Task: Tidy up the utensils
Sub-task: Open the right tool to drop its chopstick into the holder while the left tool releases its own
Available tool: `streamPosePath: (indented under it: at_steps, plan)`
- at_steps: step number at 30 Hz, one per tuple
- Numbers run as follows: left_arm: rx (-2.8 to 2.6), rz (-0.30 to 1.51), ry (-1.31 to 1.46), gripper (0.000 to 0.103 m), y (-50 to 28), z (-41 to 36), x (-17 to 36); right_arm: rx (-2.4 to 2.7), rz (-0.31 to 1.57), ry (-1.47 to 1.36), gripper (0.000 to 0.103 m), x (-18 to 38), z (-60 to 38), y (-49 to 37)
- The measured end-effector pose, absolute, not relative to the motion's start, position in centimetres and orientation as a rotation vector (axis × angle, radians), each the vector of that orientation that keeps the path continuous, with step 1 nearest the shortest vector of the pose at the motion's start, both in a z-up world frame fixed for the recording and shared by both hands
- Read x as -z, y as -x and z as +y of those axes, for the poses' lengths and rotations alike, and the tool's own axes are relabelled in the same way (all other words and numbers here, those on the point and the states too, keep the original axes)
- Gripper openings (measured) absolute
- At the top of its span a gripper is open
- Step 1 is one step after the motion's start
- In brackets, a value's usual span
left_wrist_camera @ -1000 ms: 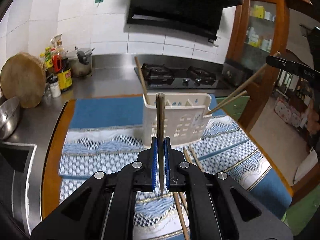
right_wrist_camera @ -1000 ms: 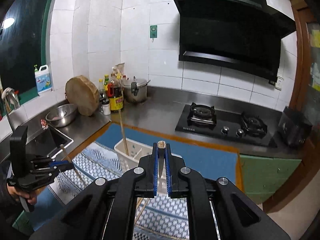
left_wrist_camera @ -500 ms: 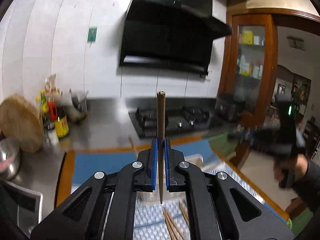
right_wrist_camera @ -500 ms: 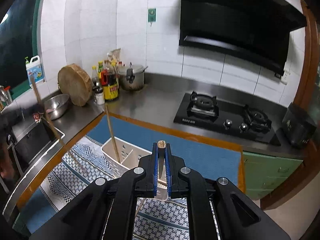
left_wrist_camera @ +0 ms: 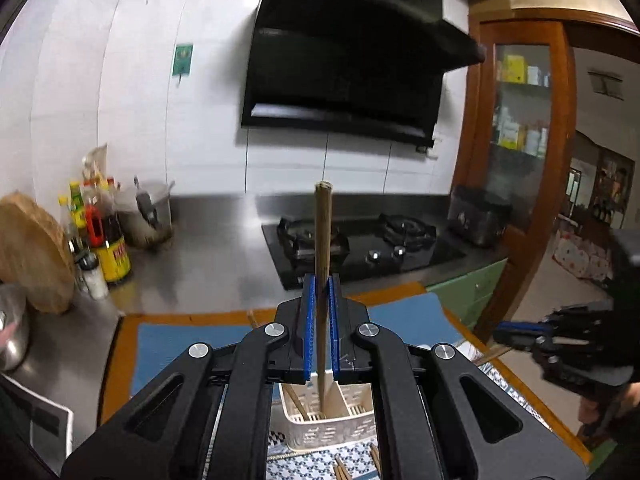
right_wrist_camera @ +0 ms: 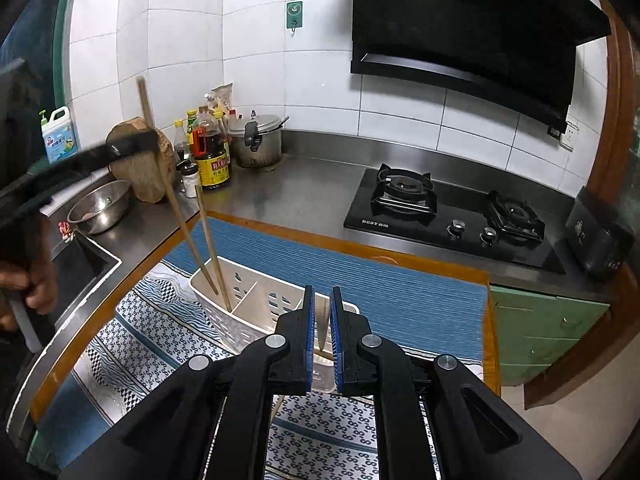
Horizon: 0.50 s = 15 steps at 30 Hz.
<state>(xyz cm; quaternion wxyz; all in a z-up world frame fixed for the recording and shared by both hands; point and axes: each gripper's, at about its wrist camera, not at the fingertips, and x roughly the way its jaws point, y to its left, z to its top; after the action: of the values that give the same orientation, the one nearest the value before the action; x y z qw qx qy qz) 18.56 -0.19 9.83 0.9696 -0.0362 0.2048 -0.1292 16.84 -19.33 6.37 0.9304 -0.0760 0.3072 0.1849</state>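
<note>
My left gripper [left_wrist_camera: 321,280] is shut on a wooden chopstick [left_wrist_camera: 322,240] held upright, its lower tip inside the white slotted utensil basket [left_wrist_camera: 332,432]. In the right wrist view this chopstick [right_wrist_camera: 160,168] slants down into the basket's [right_wrist_camera: 256,292] left compartment beside another chopstick [right_wrist_camera: 212,248] standing there. My right gripper [right_wrist_camera: 321,292] hangs over the basket's right end, its jaws slightly parted around a chopstick [right_wrist_camera: 322,328] that drops between them into the basket. It also shows in the left wrist view [left_wrist_camera: 516,334] at the right.
The basket stands on a blue patterned cloth [right_wrist_camera: 400,300]. Loose chopsticks [left_wrist_camera: 344,470] lie on it in front of the basket. A gas hob [right_wrist_camera: 448,216], sauce bottles [right_wrist_camera: 210,152], a pot [right_wrist_camera: 260,140], a steel bowl [right_wrist_camera: 100,208] and a sink [right_wrist_camera: 76,264] surround it.
My left gripper has risen, tilted up and brought its chopstick tip down into the basket. My right gripper's jaws have parted and its chopstick has slid down into the basket.
</note>
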Motion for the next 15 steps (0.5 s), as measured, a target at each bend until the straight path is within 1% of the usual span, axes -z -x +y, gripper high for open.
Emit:
streamPosePath:
  at_steps: [2, 4, 5, 8, 10, 13, 15]
  plan:
    - [0.263, 0.438, 0.079, 0.006, -19.1, 0.0, -9.0, -0.375, 0.624, 0.159, 0.010, -6.4, -19.4, -16.7]
    - [0.257, 0.459, 0.074, 0.006, -19.4, 0.1, -8.4, -0.370, 0.615, 0.159, 0.019, -6.5, -19.5, -16.5]
    - [0.256, 0.468, 0.075, 0.006, -19.5, 0.2, -8.1, -0.369, 0.607, 0.158, 0.021, -6.6, -19.5, -16.3]
    - [0.245, 0.469, 0.079, 0.008, -19.5, 0.7, -8.0, -0.368, 0.591, 0.150, 0.023, -6.9, -19.6, -15.5]
    - [0.251, 0.472, 0.090, 0.008, -19.5, 0.9, -8.1, -0.366, 0.576, 0.140, 0.030, -7.2, -19.8, -14.8]
    - [0.246, 0.463, 0.088, 0.008, -18.9, 1.1, -8.4, -0.373, 0.565, 0.121, 0.035, -7.2, -20.0, -13.4]
    - [0.246, 0.451, 0.090, 0.008, -18.1, 1.2, -8.7, -0.378, 0.562, 0.107, 0.037, -6.9, -20.2, -12.2]
